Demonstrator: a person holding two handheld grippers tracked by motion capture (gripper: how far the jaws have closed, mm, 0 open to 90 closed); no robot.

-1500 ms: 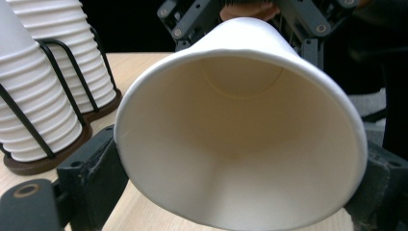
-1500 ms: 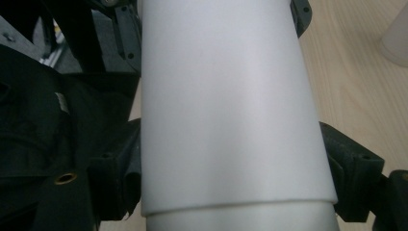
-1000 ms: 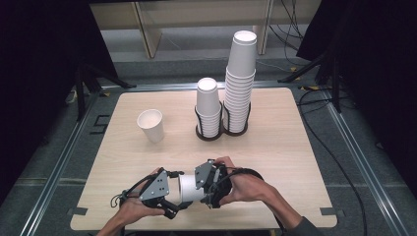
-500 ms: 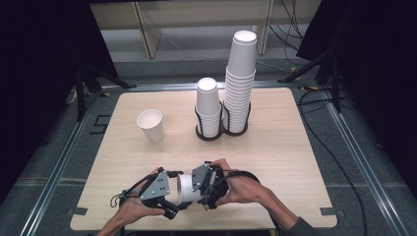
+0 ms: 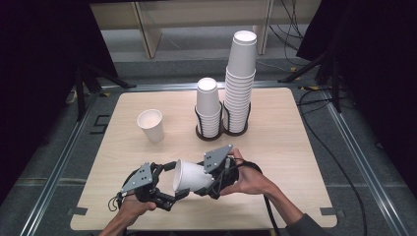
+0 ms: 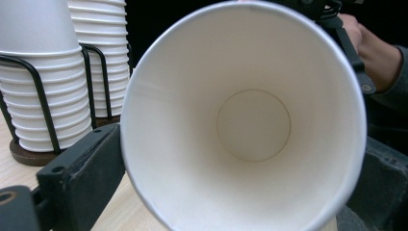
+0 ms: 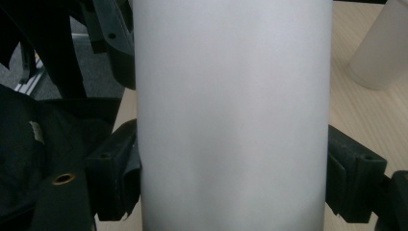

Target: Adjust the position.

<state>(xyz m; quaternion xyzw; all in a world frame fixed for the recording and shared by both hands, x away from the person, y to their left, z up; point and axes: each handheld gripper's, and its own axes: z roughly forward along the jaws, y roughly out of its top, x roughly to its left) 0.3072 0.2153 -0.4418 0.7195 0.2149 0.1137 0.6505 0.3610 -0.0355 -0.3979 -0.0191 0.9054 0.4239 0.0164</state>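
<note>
Cup: smooth white paper, tapered, lying sideways.
Right gripper: jaws pinching cup.
Left gripper: jaws just opening, spread around rim.
Surface: pale wood grain.

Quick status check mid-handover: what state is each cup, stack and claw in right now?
Held paper cup: on its side, mouth toward the left claw, empty.
Right claw: shut on the held paper cup's wall.
Left claw: jaws have just been opening, rim between them; contact unclear.
Lone paper cup: upright on the table, empty.
Short cup stack: nested upside down in the wire holder.
Tall cup stack: upside down, in holder.
</note>
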